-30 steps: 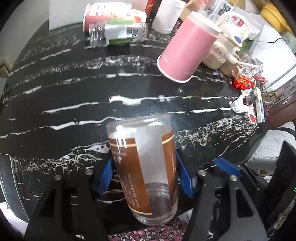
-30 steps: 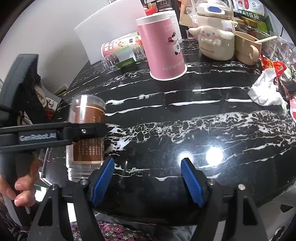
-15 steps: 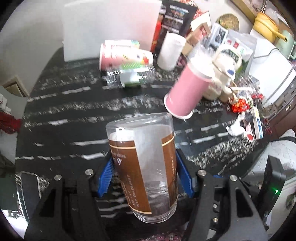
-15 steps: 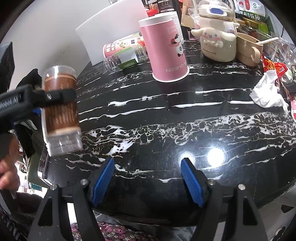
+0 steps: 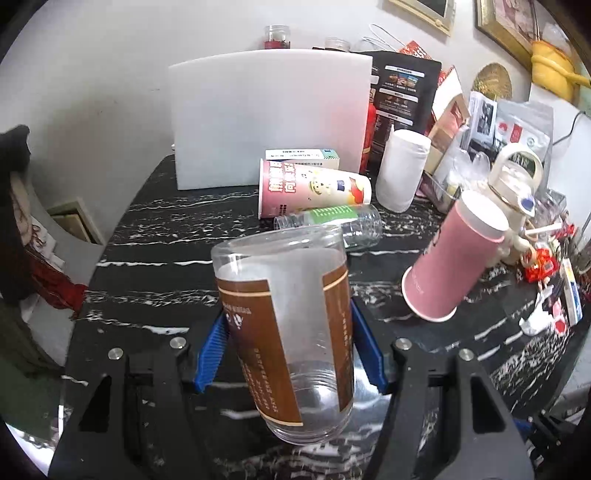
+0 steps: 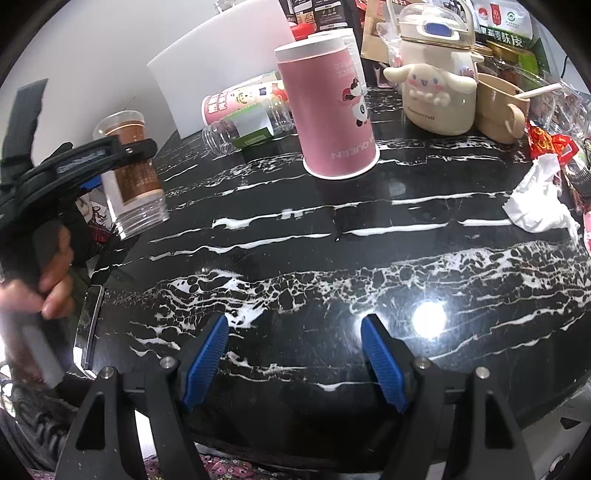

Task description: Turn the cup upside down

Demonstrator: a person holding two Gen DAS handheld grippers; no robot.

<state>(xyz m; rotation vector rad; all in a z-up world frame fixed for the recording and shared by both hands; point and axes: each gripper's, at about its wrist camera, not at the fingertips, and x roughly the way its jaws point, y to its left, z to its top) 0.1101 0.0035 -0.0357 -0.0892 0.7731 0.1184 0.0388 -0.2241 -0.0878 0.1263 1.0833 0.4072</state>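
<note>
Left hand-held gripper [image 5: 291, 354] clamps the cup [image 5: 286, 332], apparently mouth-down, off the table; right hand-held gripper [image 6: 295, 358] gapes empty.

Black marble surface [image 6: 332, 258] with white veining carries a bright glare spot [image 6: 428, 317] of reflected light near its front edge. Plain white wall [image 5: 110, 74] stands behind the surface. Framed pictures [image 5: 509, 22] hang high on that wall, right of the white board [image 5: 266, 118] leaning against it.
</note>
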